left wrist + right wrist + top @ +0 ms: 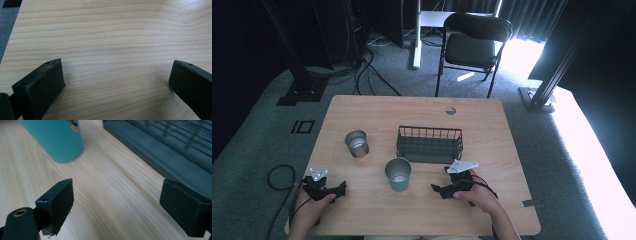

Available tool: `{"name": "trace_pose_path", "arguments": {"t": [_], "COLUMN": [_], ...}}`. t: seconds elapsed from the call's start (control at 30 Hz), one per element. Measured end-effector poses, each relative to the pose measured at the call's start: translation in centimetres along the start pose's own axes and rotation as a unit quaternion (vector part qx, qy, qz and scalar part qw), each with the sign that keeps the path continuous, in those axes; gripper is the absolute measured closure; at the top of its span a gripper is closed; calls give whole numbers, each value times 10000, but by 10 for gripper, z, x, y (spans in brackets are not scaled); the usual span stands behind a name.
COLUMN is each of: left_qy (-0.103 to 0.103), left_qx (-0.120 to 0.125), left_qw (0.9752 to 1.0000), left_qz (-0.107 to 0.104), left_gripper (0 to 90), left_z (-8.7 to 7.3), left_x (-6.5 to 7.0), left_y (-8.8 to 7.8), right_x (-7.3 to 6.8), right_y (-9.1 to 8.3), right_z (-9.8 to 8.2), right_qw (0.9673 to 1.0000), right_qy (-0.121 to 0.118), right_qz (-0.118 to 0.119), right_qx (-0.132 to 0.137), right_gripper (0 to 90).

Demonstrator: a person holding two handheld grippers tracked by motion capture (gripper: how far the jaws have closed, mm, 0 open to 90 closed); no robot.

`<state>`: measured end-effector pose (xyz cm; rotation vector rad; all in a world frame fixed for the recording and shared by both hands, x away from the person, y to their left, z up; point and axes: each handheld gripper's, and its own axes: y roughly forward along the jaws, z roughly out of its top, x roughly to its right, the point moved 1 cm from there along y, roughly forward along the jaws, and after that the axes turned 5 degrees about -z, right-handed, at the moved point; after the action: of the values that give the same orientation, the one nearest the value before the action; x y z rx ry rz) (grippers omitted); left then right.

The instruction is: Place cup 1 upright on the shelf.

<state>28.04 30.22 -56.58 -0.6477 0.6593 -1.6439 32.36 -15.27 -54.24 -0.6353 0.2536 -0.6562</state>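
Observation:
A teal cup (398, 175) stands near the table's front middle, and a bare metal cup (357, 144) stands behind it to the left. A black wire basket (429, 144) sits at the table's centre. My left gripper (342, 188) lies low at the front left, pointing right, open over bare wood (117, 75). My right gripper (435, 189) is held at the front right, pointing left toward the teal cup. In the right gripper view it stands open (117, 192) with nothing between its fingers. There the teal cup (55, 140) is ahead on the left and the basket (160, 150) on the right.
The wooden table (377, 110) has a round cable hole (450, 110) near its far edge. A black chair (472, 42) stands beyond it on grey carpet. A cable loops on the floor at the left (279, 175).

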Motion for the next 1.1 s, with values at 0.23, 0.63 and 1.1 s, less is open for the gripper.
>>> {"name": "trace_pose_path", "arguments": {"t": [0.23,0.63,1.1], "left_qy": [0,0,-1], "left_qx": [0,0,1], "left_qw": [10000,10000,10000], "left_qz": [0,0,0], "left_gripper": [6,6,6], "left_z": [0,0,0], "left_x": [0,0,0], "left_y": [0,0,0], "right_x": [-15,-39,-55], "right_y": [9,24,35], "right_z": [14,36,52], "right_qw": [9994,9968,9930], "right_qy": [-110,-435,-614], "right_qz": [260,567,800], "right_qx": [187,347,617], "right_gripper": [117,118,117]}}
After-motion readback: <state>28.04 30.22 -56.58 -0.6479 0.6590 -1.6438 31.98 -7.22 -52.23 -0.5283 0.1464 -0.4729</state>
